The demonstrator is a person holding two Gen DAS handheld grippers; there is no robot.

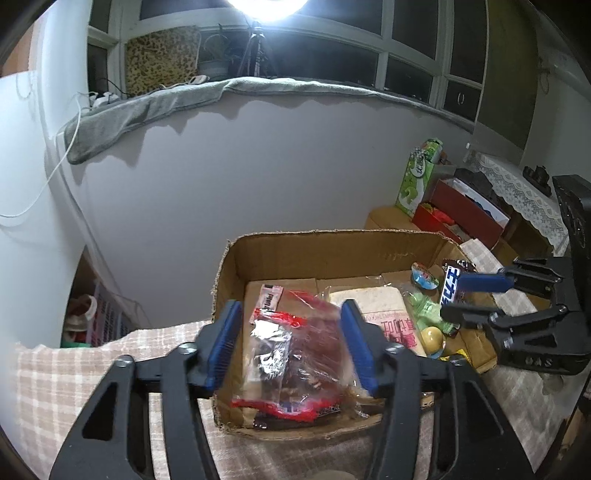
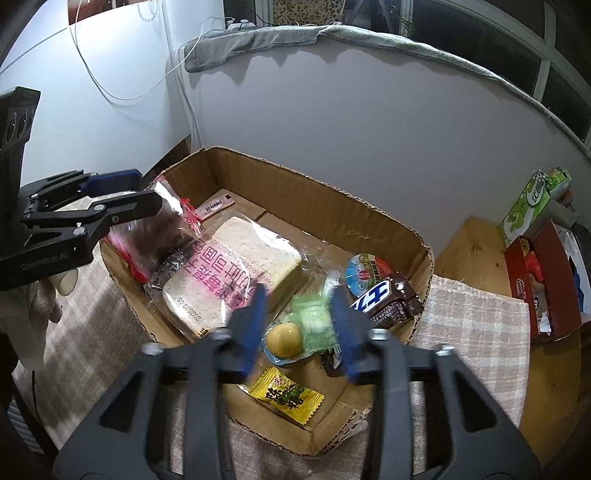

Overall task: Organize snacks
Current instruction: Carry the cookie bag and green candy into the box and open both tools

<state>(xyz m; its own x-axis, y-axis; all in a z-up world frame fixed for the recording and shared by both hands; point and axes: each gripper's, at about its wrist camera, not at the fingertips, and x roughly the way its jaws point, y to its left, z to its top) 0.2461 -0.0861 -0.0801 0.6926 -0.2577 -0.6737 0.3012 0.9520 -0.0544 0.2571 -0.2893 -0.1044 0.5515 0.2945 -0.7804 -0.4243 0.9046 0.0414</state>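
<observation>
**Snacks in cardboard box, both grippers over it**

My left gripper [image 1: 291, 347] has its blue pads wide apart either side of a clear red-trimmed bag [image 1: 295, 354] with dark contents; bag is blurred, can't tell if the pads touch it. It sits at the box's left end. My right gripper [image 2: 301, 328] is also spread apart, hovering over the green wrapped snack [image 2: 314, 317], clamping nothing.

All snacks are inside the cardboard box [image 2: 295, 192], which rests on a checked cloth [image 2: 472, 325].

Readable text:
- bread slice pack [image 2: 236, 273]: pink Chinese characters, small English line partly legible ("CRANBERRY GRAIN... THICK CUT TOAST"), date stamp "202509 05".
- chocolate bar [image 2: 388, 299]: brown wrapper, blue-white logo in Chinese characters.
- yellow candy [image 2: 286, 395]: dark characters plus a green fruit picture, too small to read.
- pink sachet [image 2: 214, 205]: print illegible.
- round cup lid [image 2: 364, 271]: blue and green artwork, text too small.
- left gripper body, in the right wrist view: embossed lettering, not legible.

Right wrist view only: yellow candy in full, a yellow ball [image 2: 284, 339] in blue packaging, a gloved hand [image 2: 44, 295] under the left gripper. Left wrist view only: bright lamp [image 1: 267, 7] on a tripod, leopard-print cushion [image 1: 160, 61]. Both show the green carton [image 1: 415, 177] and red box [image 1: 461, 210] off to the right.
</observation>
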